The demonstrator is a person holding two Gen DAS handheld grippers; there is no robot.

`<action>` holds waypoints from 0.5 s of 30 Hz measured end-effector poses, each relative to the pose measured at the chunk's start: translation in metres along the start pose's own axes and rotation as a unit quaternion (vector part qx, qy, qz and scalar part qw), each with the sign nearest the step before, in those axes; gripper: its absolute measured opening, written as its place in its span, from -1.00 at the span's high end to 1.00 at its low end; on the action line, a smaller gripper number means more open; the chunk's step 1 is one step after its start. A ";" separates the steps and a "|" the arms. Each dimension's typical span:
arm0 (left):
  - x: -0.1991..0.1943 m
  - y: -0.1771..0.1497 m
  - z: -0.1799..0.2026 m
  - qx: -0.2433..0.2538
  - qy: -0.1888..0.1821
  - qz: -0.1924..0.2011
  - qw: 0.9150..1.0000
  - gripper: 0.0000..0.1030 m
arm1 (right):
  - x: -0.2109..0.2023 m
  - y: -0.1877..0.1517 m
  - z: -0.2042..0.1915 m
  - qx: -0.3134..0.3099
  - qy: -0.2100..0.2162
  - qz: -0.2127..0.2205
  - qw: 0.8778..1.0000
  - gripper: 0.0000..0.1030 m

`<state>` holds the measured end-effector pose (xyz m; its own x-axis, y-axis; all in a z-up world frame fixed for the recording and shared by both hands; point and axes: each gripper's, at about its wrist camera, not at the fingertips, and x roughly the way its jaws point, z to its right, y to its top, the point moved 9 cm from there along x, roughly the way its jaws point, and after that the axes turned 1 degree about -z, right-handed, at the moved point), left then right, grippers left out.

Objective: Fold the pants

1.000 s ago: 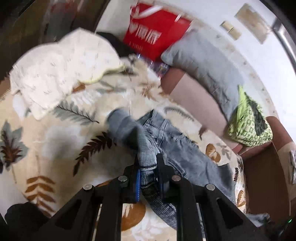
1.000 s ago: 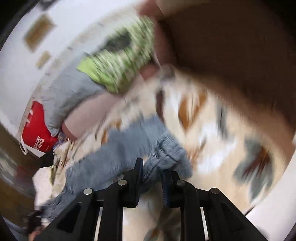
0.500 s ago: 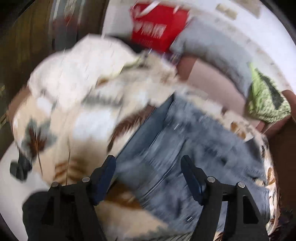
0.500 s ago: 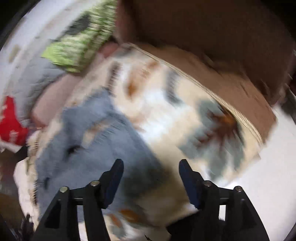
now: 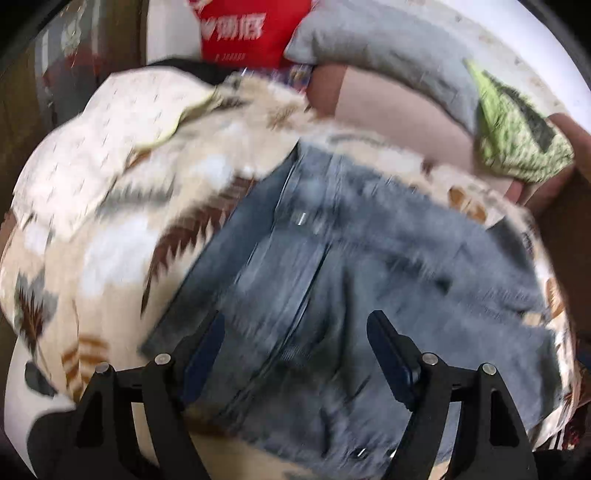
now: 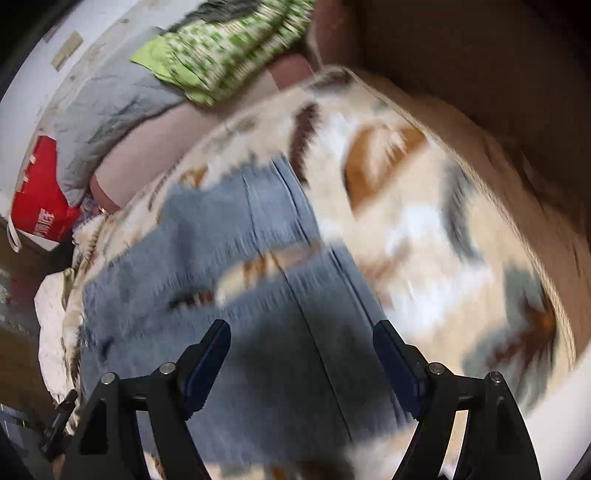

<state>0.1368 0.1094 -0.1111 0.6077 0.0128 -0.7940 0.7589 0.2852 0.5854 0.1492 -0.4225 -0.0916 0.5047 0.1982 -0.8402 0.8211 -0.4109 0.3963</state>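
Blue-grey jeans (image 5: 332, 266) lie spread on a leaf-patterned blanket (image 5: 110, 229), waistband toward the left in the left wrist view. My left gripper (image 5: 295, 354) is open and empty just above the waist part. In the right wrist view the jeans' legs (image 6: 229, 295) lie across the blanket (image 6: 424, 229), with a gap of blanket showing between them. My right gripper (image 6: 301, 363) is open and empty above the legs. Both views are motion-blurred.
A cream quilt (image 5: 103, 133) is bunched at the blanket's far left. Behind are a grey pillow (image 5: 384, 55), a green patterned cushion (image 5: 517, 136), and a red bag (image 5: 251, 26). A brown sofa arm (image 6: 480, 74) rises on the right.
Both grippers were shut on the jeans a second ago. They have opened and let go, and the jeans now lie flat on the blanket. Both grippers have pulled back.
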 end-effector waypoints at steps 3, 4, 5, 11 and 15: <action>0.025 0.005 0.003 0.000 0.007 -0.017 1.000 -0.64 | 0.042 0.018 0.005 0.048 0.060 -0.033 0.997 -0.59; 0.040 -0.005 -0.001 -0.001 0.013 -0.044 0.999 -0.69 | 0.062 0.016 0.017 0.062 0.051 -0.052 0.995 -0.59; 0.059 -0.019 -0.005 -0.003 0.023 -0.092 0.996 -0.68 | 0.082 0.007 0.033 0.082 0.026 -0.079 0.993 -0.57; 0.034 0.025 0.001 -0.005 -0.014 -0.049 0.999 -0.69 | 0.053 0.045 -0.008 0.014 0.025 -0.028 0.999 -0.57; 0.040 0.087 -0.002 -0.012 -0.019 -0.022 1.000 -0.69 | 0.073 0.107 -0.025 -0.008 0.005 -0.013 1.000 -0.57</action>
<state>0.2263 0.1361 -0.0920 0.5827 -0.0361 -0.8119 0.7795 0.3076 0.5457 0.2807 -0.4294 -0.1014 0.4852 0.2183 -0.8467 0.8386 -0.3905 0.3798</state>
